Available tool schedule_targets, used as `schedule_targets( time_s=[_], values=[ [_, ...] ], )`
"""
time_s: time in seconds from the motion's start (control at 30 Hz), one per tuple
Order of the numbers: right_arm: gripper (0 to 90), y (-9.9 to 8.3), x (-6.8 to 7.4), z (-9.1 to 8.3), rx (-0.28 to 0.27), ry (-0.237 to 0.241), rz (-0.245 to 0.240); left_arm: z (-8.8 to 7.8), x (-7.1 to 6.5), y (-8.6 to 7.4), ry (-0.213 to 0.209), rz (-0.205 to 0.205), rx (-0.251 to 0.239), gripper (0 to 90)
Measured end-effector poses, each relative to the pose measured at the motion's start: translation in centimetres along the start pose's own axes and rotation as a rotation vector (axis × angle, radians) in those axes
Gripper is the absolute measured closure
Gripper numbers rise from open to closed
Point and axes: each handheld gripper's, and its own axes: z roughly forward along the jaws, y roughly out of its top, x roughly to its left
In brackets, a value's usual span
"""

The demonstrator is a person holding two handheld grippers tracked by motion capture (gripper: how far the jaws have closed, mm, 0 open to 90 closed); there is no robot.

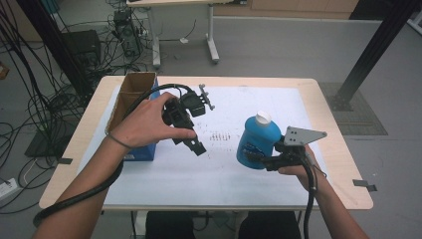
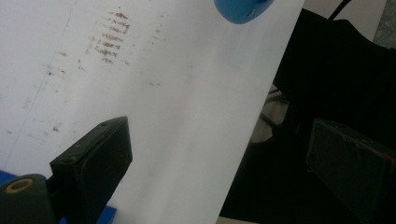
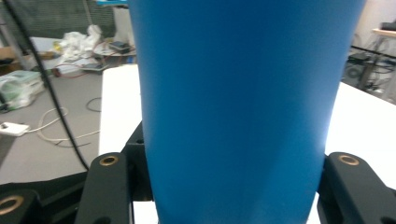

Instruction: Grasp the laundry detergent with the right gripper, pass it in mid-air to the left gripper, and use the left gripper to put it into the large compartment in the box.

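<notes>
High view: I'm carrying the blue plastic bottle (image 1: pixel 258 142) pinched in right gripper (image 1: pixel 263 160) jaws; left gripper (image 1: pixel 195 144) jaws spread, empty; next probably boxing it.

Left gripper (image 1: pixel 198 148) agape, right gripper (image 1: pixel 259 160) clamped.

High view looks down from above the person's side onto the table (image 1: pixel 343 194). Left gripper view faces the white sheet (image 2: pixel 187 116), fairly close. Right gripper view sits v. close to the blue bottle (image 3: pixel 238 107); all three share it.
</notes>
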Motion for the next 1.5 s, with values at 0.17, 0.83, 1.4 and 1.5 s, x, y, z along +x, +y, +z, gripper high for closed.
schedule_targets(
  time_s=[0.17, 0.83, 1.4, 1.5],
  values=[
    [42.3, 0.7, -0.7, 0.5, 0.015, 0.054, -0.018, -0.6, -0.3, 0.8, -0.008, 0.035, 0.010, 7.4],
    [42.4, 1.3, -1.2, 2.5, 0.032, 0.170, -0.040, -1.2, -3.5, 5.7, -0.007, 0.179, 0.085, 7.5],
    [42.4, 1.6, -1.2, 4.0, 0.059, 0.212, -0.053, -0.2, -5.7, 9.1, 0.002, 0.251, 0.152, 7.3],
    [42.4, 1.7, -1.2, 4.3, 0.057, 0.220, -0.066, 0.3, -6.2, 9.6, 0.012, 0.259, 0.166, 7.3]
  ],
)
